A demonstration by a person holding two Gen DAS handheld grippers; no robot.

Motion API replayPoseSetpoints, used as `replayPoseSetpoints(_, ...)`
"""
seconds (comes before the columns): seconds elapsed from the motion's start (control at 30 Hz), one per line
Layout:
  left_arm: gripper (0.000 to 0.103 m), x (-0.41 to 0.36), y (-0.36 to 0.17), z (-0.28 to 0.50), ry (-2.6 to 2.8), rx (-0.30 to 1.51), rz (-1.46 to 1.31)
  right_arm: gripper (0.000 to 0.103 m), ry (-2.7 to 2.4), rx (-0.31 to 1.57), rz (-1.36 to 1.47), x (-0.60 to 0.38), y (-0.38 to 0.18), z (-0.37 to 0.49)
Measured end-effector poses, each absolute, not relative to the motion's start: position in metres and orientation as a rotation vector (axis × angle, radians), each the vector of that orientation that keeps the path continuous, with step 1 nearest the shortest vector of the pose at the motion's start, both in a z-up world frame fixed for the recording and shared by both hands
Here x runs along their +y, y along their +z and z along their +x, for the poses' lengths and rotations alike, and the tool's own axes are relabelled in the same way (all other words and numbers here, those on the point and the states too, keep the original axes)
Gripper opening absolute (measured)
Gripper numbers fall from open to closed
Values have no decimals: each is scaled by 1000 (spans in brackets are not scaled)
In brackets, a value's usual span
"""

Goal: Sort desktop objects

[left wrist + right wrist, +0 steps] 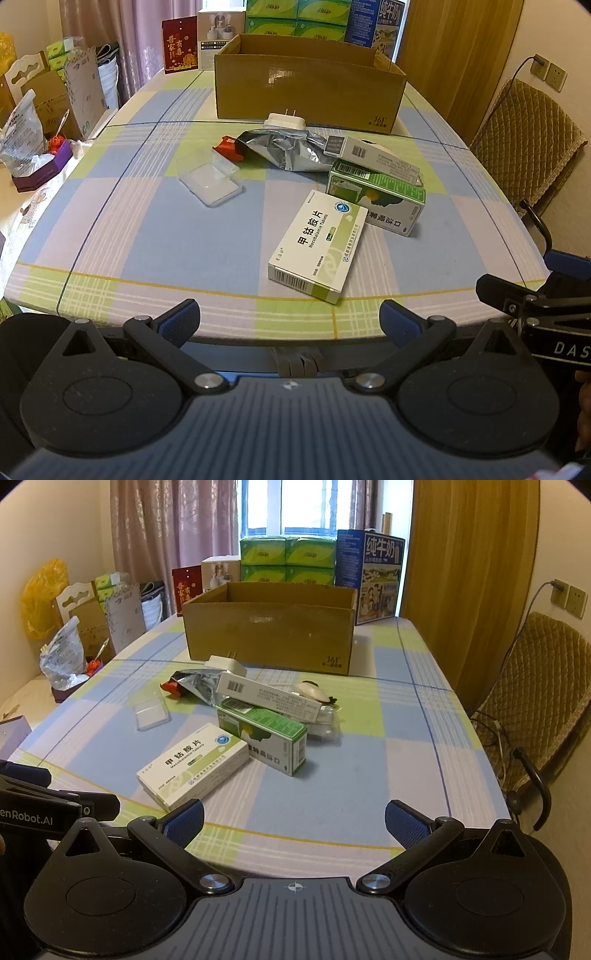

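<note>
An open cardboard box stands at the back of the checked table. In front of it lie a white plug adapter, a silver foil pouch, a red wrapper, a clear plastic case, a long white box on a green box, and a white-green medicine box. My left gripper and right gripper hover open over the near table edge, holding nothing.
Tissue packs, a blue milk carton and a red card stand behind the box. A padded chair is at the right. Bags and cartons crowd the left side. A small white object lies behind the boxes.
</note>
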State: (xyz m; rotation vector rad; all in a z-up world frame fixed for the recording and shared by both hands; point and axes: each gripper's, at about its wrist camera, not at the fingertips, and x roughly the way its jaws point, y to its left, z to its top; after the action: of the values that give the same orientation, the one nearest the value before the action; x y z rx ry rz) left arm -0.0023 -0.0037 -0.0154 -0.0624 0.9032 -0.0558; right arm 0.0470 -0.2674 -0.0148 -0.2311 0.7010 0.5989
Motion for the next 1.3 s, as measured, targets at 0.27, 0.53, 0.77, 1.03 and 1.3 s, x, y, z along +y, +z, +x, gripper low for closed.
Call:
replayPoseSetpoints(0.27,102,-4,-16,-1,-53,906,-63,101,601,700,-233,-267,-17,46)
replayPoseSetpoints(0.53,102,-3,-16,-2,-49,908,-66,101,603,702,-234,-267,-17,46)
replayPoseSetpoints(0.77,102,-4,-16,-2,-56,907,-71,101,604,703,-235,-267,-18,45)
replayPoseSetpoints(1.03,102,-3,-13,1,-57,898,-61,101,612,699,-246,-267,-18,47)
replayPoseSetpoints(1.3,102,1,-11,22,-93,906,-6,101,651,692,-278,-269,-16,61)
